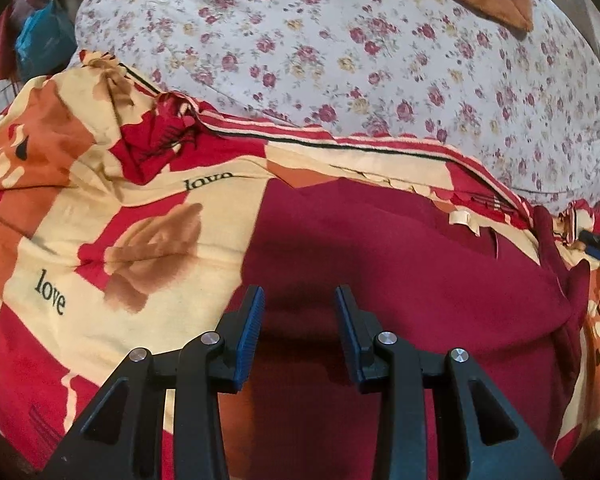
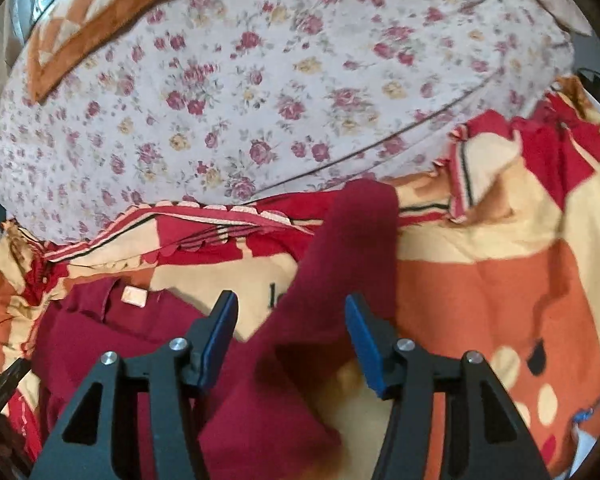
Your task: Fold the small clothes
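A dark red garment (image 1: 400, 264) lies spread on a bed covered by a red, cream and orange blanket (image 1: 100, 240) printed with roses and the word "love". In the left wrist view the garment fills the lower middle and right of the frame, with its cream neck label (image 1: 464, 220) toward the upper right of the cloth. The left hand-held gripper (image 1: 300, 312) sits at the bottom centre, directly over the garment's near part, its blue-padded fingers (image 1: 252, 328) spread apart with only red cloth showing between them; nothing is pinched.

In the right wrist view the garment's body (image 2: 112, 328) lies at the lower left, and a sleeve (image 2: 340, 248) runs from the bottom centre up to the middle of the frame, passing between the fingers of the right hand-held gripper (image 2: 292, 320). Those fingers also stand wide apart, clear of the sleeve on both sides. Whether either gripper touches the cloth below cannot be told.

Beyond the blanket, a pale floral sheet (image 2: 260, 80) fills the upper part of both views, with an orange patterned cushion (image 2: 96, 20) at the upper left of the right wrist view.
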